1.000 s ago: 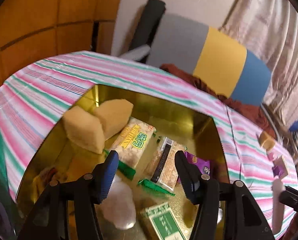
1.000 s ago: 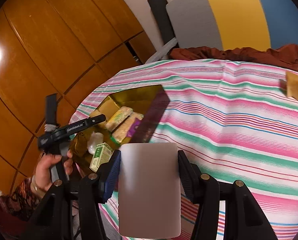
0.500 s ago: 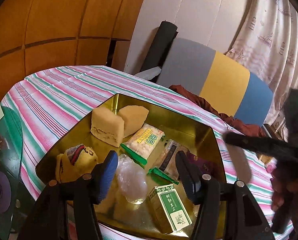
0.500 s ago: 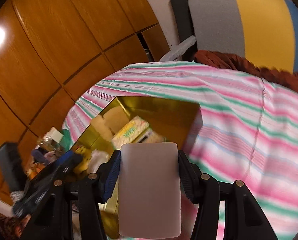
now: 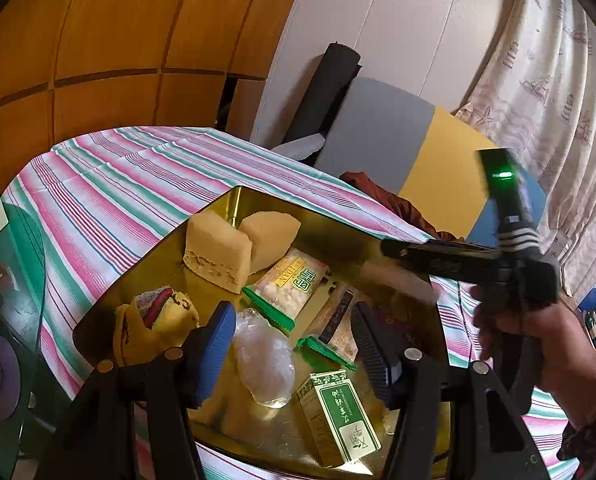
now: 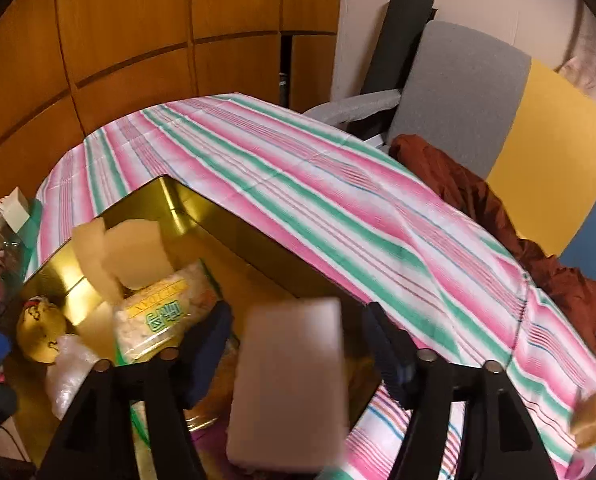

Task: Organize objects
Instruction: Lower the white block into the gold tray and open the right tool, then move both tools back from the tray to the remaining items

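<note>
The pale pink block (image 6: 294,380) sits between the fingers of the right gripper (image 6: 298,344), blurred, above the near right part of the gold tray (image 6: 234,236). The jaws are opening, and gaps show on both sides of the block, so the pads no longer press on it. In the left wrist view the same block (image 5: 398,280) appears as a pale smear under the tip of the right gripper (image 5: 402,256), over the tray's right side, with the person's hand (image 5: 538,344) wrapped around the handle.

The left gripper (image 5: 294,344) hovers over the near edge of the gold tray (image 5: 234,196), its fingers spread with nothing between the blue pads (image 5: 218,340).

The tray rests on a table covered by a pink, green and white striped cloth (image 5: 118,184). Inside it lie two tan sponge-like chunks (image 5: 218,252) side by side at the far left, a clear snack packet with a yellow and green label (image 5: 294,284) just beside them, a second packet with a dark strip (image 5: 338,320), a crumpled clear plastic bag (image 5: 266,360), a small green and white carton (image 5: 338,412) near the front edge, and a yellow stuffed toy (image 5: 154,320) at the left corner.

Behind the table stands a grey, yellow and blue panel (image 5: 378,132) with a brown cloth (image 6: 478,200) heaped at its foot.
</note>
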`<state>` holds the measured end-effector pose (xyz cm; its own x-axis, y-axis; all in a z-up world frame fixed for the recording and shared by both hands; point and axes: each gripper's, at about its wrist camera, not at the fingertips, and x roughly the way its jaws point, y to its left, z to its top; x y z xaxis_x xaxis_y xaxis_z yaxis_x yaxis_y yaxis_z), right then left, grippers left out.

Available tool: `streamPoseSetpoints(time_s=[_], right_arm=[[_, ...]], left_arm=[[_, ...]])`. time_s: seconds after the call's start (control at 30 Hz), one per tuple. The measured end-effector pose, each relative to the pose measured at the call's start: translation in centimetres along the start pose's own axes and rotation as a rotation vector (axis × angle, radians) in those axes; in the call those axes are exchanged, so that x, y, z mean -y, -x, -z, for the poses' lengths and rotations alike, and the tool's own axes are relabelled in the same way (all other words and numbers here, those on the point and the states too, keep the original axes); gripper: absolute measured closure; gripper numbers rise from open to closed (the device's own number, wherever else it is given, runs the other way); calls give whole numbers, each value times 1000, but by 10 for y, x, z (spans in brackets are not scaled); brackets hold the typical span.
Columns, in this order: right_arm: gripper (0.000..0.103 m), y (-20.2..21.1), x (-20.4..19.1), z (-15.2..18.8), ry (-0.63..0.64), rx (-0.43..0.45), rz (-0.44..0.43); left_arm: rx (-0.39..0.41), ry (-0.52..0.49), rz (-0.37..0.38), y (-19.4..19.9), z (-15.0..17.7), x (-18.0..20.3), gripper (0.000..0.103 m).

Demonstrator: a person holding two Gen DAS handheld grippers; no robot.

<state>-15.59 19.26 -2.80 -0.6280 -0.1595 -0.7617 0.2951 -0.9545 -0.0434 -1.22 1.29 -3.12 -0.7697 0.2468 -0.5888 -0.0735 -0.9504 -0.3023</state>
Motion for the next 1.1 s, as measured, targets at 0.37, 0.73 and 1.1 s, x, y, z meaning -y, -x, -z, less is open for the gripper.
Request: streamPoseSetpoints(time_s=[0.37, 0.73, 1.1], right_arm=[[20, 67, 23, 48, -191, 109, -89], [20, 111, 46, 111, -330, 85, -64], [20, 143, 127, 205, -492, -34, 105]], left_arm=[[-9, -49, 43, 10, 12, 25, 42], [-89, -182, 194, 17, 36, 71, 42], [-160, -271, 241, 18, 56, 107, 42]])
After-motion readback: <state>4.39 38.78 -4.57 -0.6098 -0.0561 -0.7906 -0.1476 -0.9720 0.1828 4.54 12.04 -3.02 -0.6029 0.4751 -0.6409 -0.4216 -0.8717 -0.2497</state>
